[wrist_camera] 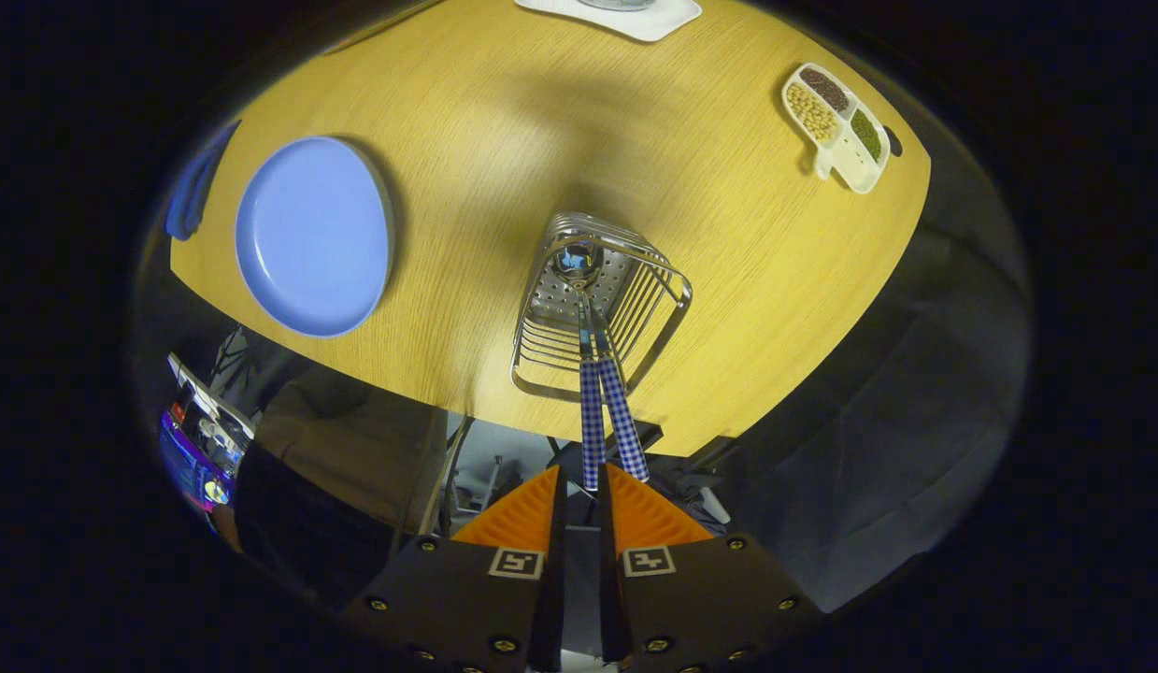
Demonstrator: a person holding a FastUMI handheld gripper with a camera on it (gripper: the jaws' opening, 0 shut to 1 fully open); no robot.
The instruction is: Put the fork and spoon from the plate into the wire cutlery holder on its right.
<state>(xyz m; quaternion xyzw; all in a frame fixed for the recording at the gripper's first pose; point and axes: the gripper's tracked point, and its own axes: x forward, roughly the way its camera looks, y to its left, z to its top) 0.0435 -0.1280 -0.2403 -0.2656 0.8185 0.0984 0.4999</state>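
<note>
Directly below us, our gripper pinches a checked handle, the spoon bowl down in the wire cutlery holder near the table edge. Left sits the bare blue plate; far right, a divided dish, well apart.

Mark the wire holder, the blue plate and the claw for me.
wire holder (667, 280): gripper view, top rim wire.
blue plate (312, 234): gripper view, bare centre.
claw (581, 486): gripper view, between its fingertips, shut on checked handle (592, 411).

Tool fingers nearly closed, seemingly pinching a handle.
</note>
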